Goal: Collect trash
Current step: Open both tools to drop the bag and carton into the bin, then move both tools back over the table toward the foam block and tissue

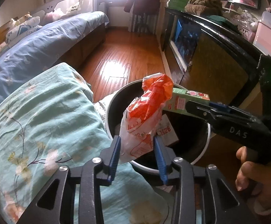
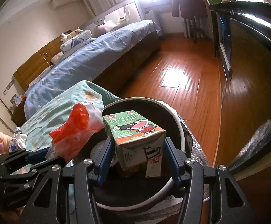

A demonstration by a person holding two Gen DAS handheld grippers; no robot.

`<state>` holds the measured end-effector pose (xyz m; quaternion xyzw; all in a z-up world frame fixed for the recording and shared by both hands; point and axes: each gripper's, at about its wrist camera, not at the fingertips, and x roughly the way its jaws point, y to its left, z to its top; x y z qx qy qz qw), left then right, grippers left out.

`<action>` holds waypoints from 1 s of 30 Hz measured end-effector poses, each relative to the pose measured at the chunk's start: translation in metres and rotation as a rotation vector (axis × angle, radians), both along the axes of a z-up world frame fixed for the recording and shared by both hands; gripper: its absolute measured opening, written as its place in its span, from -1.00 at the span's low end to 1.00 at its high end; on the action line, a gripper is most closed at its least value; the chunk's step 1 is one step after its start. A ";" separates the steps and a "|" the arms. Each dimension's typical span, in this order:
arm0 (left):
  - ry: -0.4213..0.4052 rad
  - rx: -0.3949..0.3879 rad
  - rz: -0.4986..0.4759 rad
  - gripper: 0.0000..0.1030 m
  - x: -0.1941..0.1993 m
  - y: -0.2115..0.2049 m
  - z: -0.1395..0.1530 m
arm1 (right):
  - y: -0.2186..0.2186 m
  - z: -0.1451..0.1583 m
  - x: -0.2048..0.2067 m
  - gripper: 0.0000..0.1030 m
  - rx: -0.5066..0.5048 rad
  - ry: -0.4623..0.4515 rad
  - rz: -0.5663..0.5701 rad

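Left tongs [image 1: 137,149]: black angular frame, cut-out arms, silver round screws, blue ribbed pads on the fingers [image 1: 115,155]. Right tongs [image 2: 137,155]: same build, white "DAS" lettering on the body, green light lit. Hand [image 1: 256,175] on its grip, bare.

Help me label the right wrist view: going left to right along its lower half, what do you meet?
Crumpled orange-and-white plastic bag → green milk carton with a cartoon cow → white rim of the round dark trash bin → glossy brown wooden floor.
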<state>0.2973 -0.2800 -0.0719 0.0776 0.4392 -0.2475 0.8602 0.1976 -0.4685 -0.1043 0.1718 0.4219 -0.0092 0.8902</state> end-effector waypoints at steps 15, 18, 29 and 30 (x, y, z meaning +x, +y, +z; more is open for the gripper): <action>-0.059 -0.098 0.131 0.16 -0.045 0.074 0.001 | 0.040 0.015 -0.009 0.51 0.069 -0.054 0.063; -0.057 -0.113 0.177 0.16 -0.059 0.097 0.000 | 0.059 0.019 -0.010 0.56 0.084 -0.067 0.098; -0.072 -0.159 0.381 0.16 -0.109 0.192 0.011 | 0.143 0.026 -0.006 0.67 0.137 -0.076 0.268; -0.076 -0.158 0.398 0.16 -0.115 0.199 0.011 | 0.150 0.026 -0.006 0.67 0.140 -0.073 0.283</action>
